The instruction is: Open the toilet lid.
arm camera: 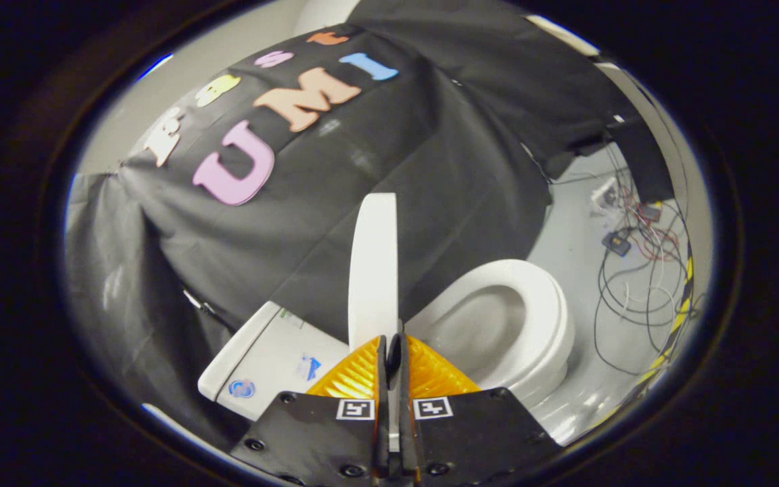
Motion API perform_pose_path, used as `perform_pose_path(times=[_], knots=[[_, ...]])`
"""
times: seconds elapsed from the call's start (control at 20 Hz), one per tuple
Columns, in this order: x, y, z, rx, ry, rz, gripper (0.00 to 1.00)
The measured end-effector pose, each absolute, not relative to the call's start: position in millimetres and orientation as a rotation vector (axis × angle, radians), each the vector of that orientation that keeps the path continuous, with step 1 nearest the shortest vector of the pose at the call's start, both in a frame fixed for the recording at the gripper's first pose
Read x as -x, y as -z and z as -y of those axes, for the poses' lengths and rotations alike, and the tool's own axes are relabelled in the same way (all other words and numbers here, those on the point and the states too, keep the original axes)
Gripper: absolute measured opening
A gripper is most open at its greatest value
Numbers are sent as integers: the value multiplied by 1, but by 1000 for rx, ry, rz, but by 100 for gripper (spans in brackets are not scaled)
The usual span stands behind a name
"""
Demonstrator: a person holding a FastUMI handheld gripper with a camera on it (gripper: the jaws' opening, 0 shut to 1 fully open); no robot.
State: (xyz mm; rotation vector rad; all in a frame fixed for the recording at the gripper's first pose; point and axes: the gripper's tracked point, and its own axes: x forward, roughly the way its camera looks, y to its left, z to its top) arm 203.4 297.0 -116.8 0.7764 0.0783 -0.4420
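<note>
The white toilet lid [372, 270] stands raised on edge, rising straight up from between my fingers. My gripper [391, 348] is shut on the lid's lower edge, both fingers pressing its thin rim. To the right lies the white toilet seat [552, 318] around the open bowl [484, 331]. Left of the lid sits the white cistern [264, 362] with small stickers on top.
Black cloth of the booth wall [430, 155] hangs close behind the toilet. Beyond the seat on the pale floor [579, 243] lie tangled cables [640, 284] and small electronic boxes. A yellow-black striped strip [683, 304] runs along the floor's far side.
</note>
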Motion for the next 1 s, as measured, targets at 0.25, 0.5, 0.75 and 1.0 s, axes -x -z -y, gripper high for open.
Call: perform_pose_path(times=[0.25, 0.5, 0.75, 1.0], knots=[[-227, 81, -336, -625, 348, -140, 9], [-256, 52, -379, -519, 209, -148, 10], [-280, 39, -418, -421, 83, -178, 10], [-303, 36, -461, -375, -30, -202, 10]])
